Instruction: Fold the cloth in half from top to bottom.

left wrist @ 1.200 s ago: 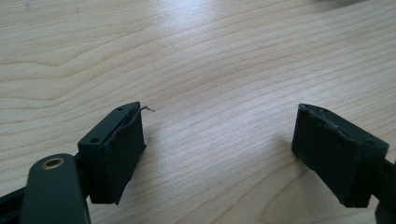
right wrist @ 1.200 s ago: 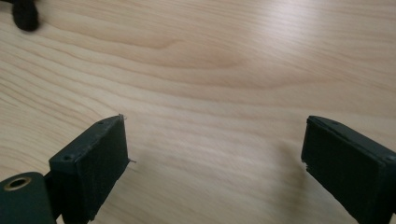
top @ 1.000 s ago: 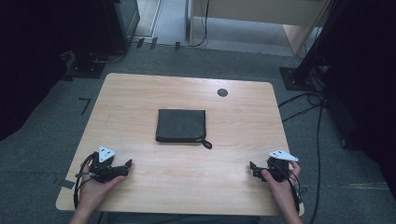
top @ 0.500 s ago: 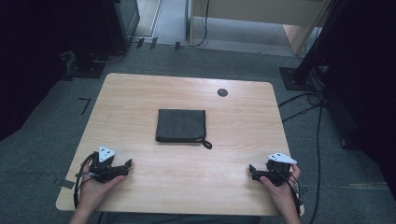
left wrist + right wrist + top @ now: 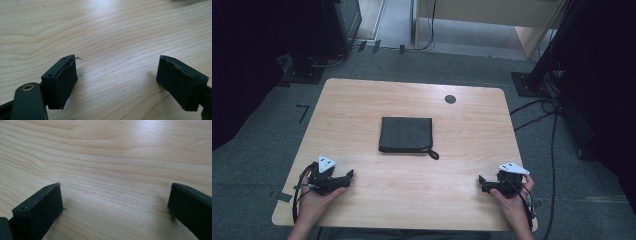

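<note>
High view adds the black pouch; left gripper and right gripper gape over bare wood.

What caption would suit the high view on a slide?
A black pouch lies mid-table while the left gripper and right gripper, both open, rest near the front corners.

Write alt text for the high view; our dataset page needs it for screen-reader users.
A black pouch lies flat mid-table, apart from both grippers. A person's hands hold the left gripper and right gripper on the near edge, jaws open and pointing inward.
</note>
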{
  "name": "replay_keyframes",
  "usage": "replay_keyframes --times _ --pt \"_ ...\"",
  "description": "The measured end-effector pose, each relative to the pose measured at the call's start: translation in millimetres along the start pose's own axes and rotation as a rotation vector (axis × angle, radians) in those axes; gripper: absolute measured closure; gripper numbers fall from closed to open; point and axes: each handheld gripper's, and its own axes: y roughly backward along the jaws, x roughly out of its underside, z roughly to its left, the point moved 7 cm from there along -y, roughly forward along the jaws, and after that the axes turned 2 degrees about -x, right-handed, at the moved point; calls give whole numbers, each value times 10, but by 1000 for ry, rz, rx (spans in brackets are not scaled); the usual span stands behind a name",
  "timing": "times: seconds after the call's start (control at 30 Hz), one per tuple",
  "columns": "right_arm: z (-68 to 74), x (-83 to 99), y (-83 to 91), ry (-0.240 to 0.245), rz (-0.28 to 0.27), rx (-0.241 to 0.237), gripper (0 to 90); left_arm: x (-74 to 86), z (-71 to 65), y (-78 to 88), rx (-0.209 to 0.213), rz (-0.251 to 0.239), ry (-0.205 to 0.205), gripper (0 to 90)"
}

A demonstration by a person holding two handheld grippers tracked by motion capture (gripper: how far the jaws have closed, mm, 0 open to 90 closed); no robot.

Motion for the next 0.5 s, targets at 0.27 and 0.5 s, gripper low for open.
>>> replay_keyframes --times 0.27,0.5 --pt "-3 -1 0 0 -1 0 0 -2 -3 -3 0 -2 3 162" --pt "-5 -2 0 -2 -3 1 0 -2 -3 -3 -1 -2 3 162"
